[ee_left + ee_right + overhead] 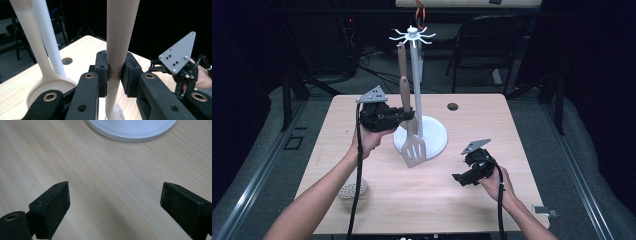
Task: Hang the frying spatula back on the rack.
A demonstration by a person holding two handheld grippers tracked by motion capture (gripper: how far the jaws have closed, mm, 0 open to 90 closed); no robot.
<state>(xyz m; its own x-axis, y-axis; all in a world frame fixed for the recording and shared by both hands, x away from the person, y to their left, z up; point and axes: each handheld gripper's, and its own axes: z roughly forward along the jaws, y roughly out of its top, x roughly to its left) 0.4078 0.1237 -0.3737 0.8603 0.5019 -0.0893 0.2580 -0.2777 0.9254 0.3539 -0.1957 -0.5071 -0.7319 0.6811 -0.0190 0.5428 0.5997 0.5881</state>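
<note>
We see a light wooden table [422,190] with a small round hole [452,106] near its far edge. On it stands the white round base [432,142] of a utensil stand, a little beyond the table's middle and just on the near side of that hole. Well apart from the base, toward the near left corner, lies a pale perforated skimmer head [352,189], flat on the wood.

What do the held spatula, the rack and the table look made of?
Spatula: likely matte plastic or silicone, uniform beige, with a faint seam line along the handle in the left gripper view. Rack: probably plastic or painted metal, smooth white with a soft sheen on its base. Table: pale wood or wood-look laminate, with visible grain.
</note>
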